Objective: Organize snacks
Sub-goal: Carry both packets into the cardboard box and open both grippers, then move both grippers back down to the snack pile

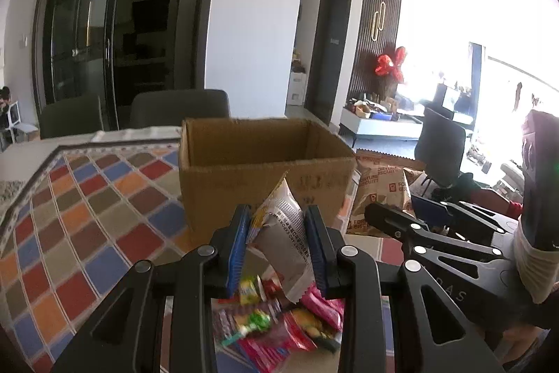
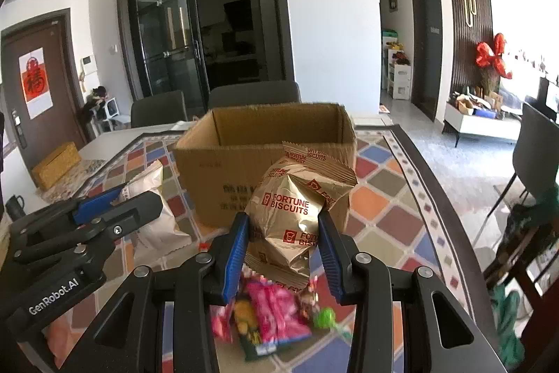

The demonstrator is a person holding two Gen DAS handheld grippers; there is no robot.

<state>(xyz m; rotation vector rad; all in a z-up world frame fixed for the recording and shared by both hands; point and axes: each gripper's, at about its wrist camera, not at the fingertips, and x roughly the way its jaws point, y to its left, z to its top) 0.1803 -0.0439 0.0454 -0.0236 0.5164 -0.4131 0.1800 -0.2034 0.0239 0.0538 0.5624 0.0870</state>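
Room: dining area with dark glass sliding doors, grey chairs and bright windows to the right
Bench [image 2: 401, 198]: covered by a cloth of coloured diamond tiles, which carries everything here
Cardboard box [image 2: 265, 142]: open-topped at the middle of the bench, likely the destination for the snacks
Fortune Biscuits bag [image 2: 290, 215]: gold, clamped in the right hand-held gripper [image 2: 284, 233], lifted in front of the box, probably to go in
White snack packet [image 1: 283, 226]: pinched in the left hand-held gripper [image 1: 277, 233], raised near the box front
Small candies [image 2: 276, 313]: pink, green and yellow wrappers loose on the cloth below both grippers, not yet sorted
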